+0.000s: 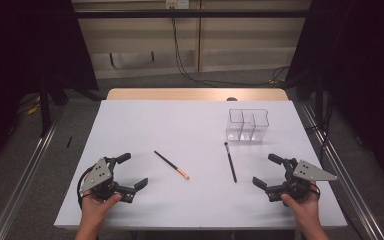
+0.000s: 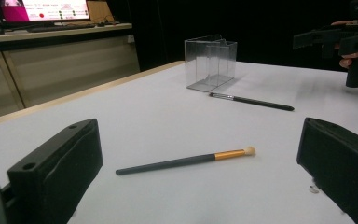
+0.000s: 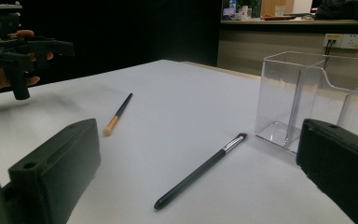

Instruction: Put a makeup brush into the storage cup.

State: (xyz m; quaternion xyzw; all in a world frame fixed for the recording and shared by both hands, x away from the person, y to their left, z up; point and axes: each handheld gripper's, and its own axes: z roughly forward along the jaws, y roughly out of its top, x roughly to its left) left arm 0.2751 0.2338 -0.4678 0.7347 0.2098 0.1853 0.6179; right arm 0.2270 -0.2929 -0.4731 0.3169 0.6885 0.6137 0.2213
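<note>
Two makeup brushes lie on the white table (image 1: 130, 125). The one with a gold ferrule and pale tip (image 1: 171, 164) (image 2: 186, 161) (image 3: 118, 113) lies diagonally left of centre. An all-black brush (image 1: 230, 162) (image 2: 251, 101) (image 3: 198, 171) lies right of centre, its bristles toward a clear divided organizer (image 1: 247, 125) (image 2: 210, 63) (image 3: 307, 98). My left gripper (image 1: 133, 170) (image 2: 200, 140) rests at the front left, open and empty, facing the gold brush. At the front right my right gripper (image 1: 263, 170) (image 3: 200, 137) is also open and empty, facing the black brush.
A wooden strip (image 1: 195, 94) borders the table's far edge. Metal rails (image 1: 25, 170) run along the floor on both sides, and cables (image 1: 190, 70) hang behind. A lit monitor (image 2: 46, 9) sits on a bench in the left gripper view. Bare tabletop lies between the brushes.
</note>
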